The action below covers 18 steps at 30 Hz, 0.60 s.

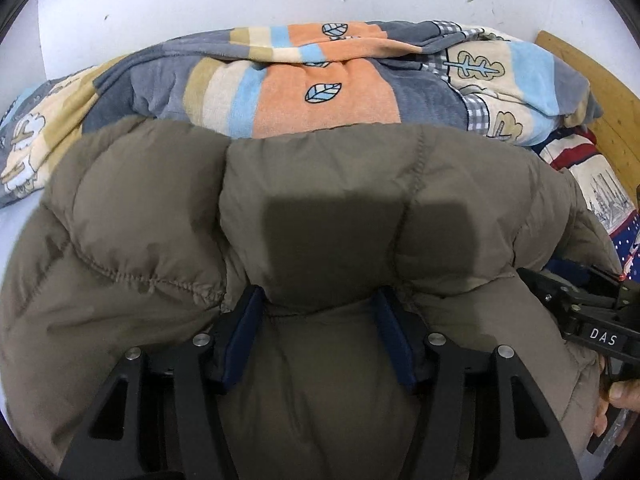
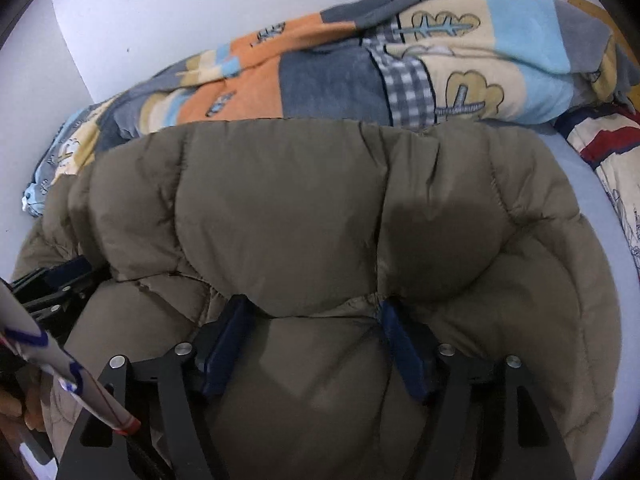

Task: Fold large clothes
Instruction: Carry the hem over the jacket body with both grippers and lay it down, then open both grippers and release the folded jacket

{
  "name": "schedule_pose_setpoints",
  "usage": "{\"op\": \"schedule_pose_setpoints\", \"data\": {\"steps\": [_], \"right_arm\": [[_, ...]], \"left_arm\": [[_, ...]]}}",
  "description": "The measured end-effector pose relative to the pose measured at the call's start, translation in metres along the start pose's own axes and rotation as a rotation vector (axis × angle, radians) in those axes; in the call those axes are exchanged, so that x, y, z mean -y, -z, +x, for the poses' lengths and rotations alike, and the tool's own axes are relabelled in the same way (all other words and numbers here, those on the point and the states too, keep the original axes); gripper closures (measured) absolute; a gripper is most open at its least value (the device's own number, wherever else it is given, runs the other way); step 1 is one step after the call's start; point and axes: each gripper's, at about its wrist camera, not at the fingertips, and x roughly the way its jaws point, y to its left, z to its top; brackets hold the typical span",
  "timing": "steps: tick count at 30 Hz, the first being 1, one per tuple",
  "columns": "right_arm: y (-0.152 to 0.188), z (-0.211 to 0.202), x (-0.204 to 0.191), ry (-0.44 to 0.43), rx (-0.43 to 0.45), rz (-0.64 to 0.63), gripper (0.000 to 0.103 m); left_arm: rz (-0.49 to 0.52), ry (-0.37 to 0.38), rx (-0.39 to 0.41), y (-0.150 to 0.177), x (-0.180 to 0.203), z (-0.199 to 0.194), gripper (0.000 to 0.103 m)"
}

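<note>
Broadly, a bed (image 1: 12, 232) with a pale sheet fills both views, a patchwork blanket (image 1: 320, 84) bunched along the wall and a second printed cover (image 1: 592, 176) at the far right. On the sheet, just in front of the blanket, lies the brown puffer jacket (image 1: 160, 208), its quilted upper layer doubled over toward the cameras. The left gripper (image 1: 320, 300) has a thick roll of that folded edge between its blue pads, which press into the padding on both sides. The right gripper (image 2: 312, 308) stands wider around its own bulge; whether its pads squeeze or merely flank the cloth I cannot tell. Judging from this, the fold is being laid down. To do it well, lower both edges together, keep them level, and let go only once the layer rests squarely on the part beneath.
</note>
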Motion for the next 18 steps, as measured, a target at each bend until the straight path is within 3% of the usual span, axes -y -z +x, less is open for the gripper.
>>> {"op": "schedule_pose_setpoints", "data": {"steps": [3, 5, 7, 9, 10, 11, 13, 15, 18], "right_arm": [[0.0, 0.008, 0.0, 0.005, -0.004, 0.004, 0.03], [0.0, 0.013, 0.0, 0.01, -0.005, 0.004, 0.029], [0.0, 0.016, -0.003, 0.019, -0.021, 0.006, 0.029], [-0.001, 0.01, -0.01, 0.053, -0.037, -0.029, 0.029], [0.001, 0.003, -0.012, 0.06, -0.034, -0.047, 0.029], [0.005, -0.015, -0.015, 0.056, -0.019, -0.053, 0.03], [0.016, -0.05, -0.016, -0.012, 0.03, -0.03, 0.029], [0.041, -0.091, -0.015, -0.074, 0.068, -0.016, 0.029], [0.086, -0.123, -0.01, -0.063, 0.034, -0.003, 0.029]], "left_arm": [[-0.023, 0.01, 0.015, 0.002, -0.004, 0.006, 0.043], [-0.015, -0.031, 0.019, 0.003, 0.001, 0.008, 0.043], [0.063, -0.177, 0.03, 0.01, 0.02, 0.0, 0.042], [0.102, -0.234, 0.045, 0.015, 0.03, -0.018, 0.043], [0.094, -0.214, 0.048, 0.019, 0.03, -0.03, 0.043], [0.078, -0.144, 0.058, 0.024, 0.028, -0.047, 0.043], [0.038, -0.054, 0.091, 0.041, 0.02, -0.082, 0.043], [0.019, -0.053, 0.105, 0.065, 0.009, -0.111, 0.039], [0.044, -0.114, 0.092, 0.103, -0.01, -0.14, 0.039]]}}
